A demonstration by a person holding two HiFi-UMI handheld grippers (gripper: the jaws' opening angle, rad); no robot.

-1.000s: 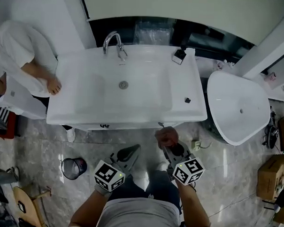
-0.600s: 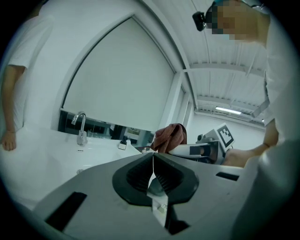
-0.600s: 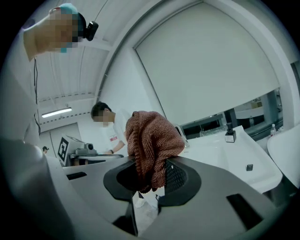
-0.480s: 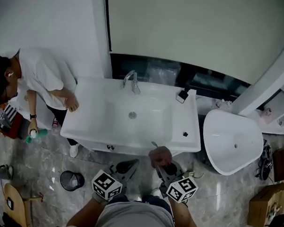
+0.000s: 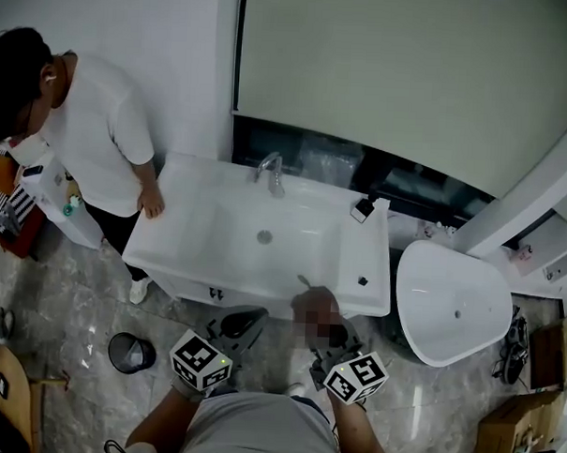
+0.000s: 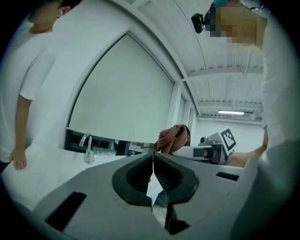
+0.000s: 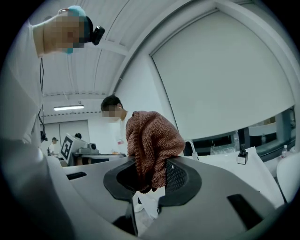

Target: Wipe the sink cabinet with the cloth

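Before the front edge of the white sink cabinet [image 5: 362, 257], both grippers are held side by side above the marble floor [image 5: 65, 296].

Right gripper [image 7: 151, 174]: jaws closed onto a reddish-brown knitted cloth [image 7: 152, 138], pinched at its lower end, with the rest bunched up above the jaw tips. From the head view the cloth lies just at the cabinet's front edge, toward its right half; whether it touches the cabinet cannot be told.

Left gripper [image 6: 153, 164]: jaws pressed together, tips meeting, nothing between them.

Faucet [image 5: 270, 171] at the back of the basin; small dark object [image 5: 361, 210] at the back right corner of the top.

A person in a white shirt [image 5: 95, 128] stands at the cabinet's left end, one hand [image 5: 153, 206] on its rim.

Black waste bin [image 5: 128, 352] on the floor to the left; white tub [image 5: 454, 303] just right of the cabinet.
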